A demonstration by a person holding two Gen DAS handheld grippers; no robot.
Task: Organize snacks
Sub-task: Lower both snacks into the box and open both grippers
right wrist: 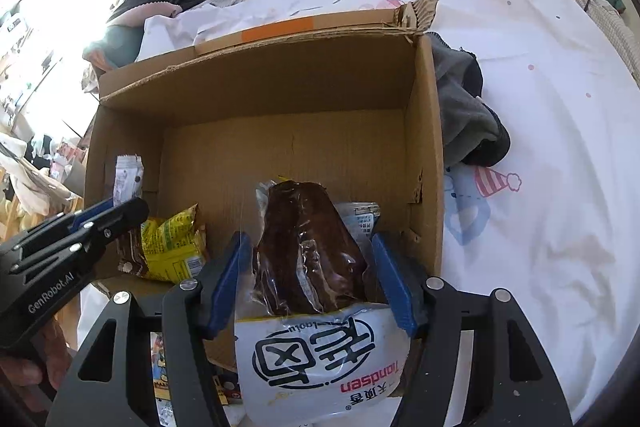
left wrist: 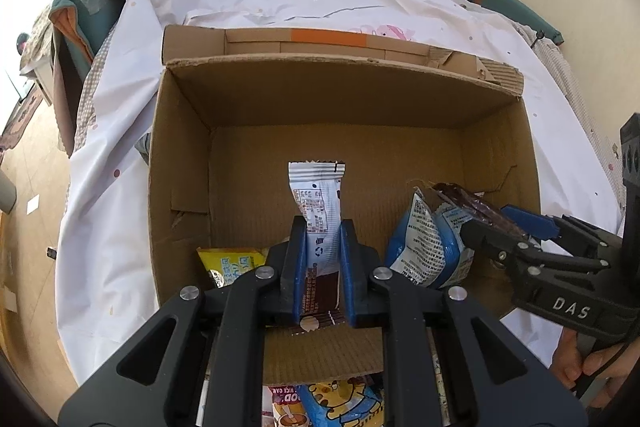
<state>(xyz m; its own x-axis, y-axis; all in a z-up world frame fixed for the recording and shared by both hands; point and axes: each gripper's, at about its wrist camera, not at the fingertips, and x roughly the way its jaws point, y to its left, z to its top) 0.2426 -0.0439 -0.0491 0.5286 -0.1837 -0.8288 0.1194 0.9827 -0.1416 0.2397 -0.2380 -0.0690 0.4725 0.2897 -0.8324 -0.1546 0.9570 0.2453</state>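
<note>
- Bed (left wrist: 460, 27): white printed sheet, rumpled bedding at the far end. It carries the whole setup.
- Cardboard box (left wrist: 360, 99): sits on the bed, top open, flaps folded out. Floor mostly bare; snacks gathered along the near wall.
- Dark cloth (right wrist: 468, 115): bunched on the sheet against the box's right outer wall. Not part of the task.
- Right tongs (right wrist: 310, 267): closed on a brown bread pack (right wrist: 308, 243) with a white printed end, held over the near right part of the box. The blue pads sit at the pack's sides; how firm the pinch is, I cannot tell.
- Blue-and-white packet (left wrist: 424, 243): already inside the box, near right, just under the brown bread pack.
- Yellow packet (right wrist: 172, 247): inside the box, near left corner.
- Left tongs (left wrist: 323, 267): clamped on a slim white-and-brown bar wrapper (left wrist: 320, 219), held upright above the box's near edge, centre-left.
- More snacks lie outside the box below the near wall, partly hidden by the tongs.
- Step in hand (judgement): both items are mid-delivery into the box.
- Next move (judgement): lower each item to the box floor, then let go; place the bar in the free gap between the yellow and blue packets.
</note>
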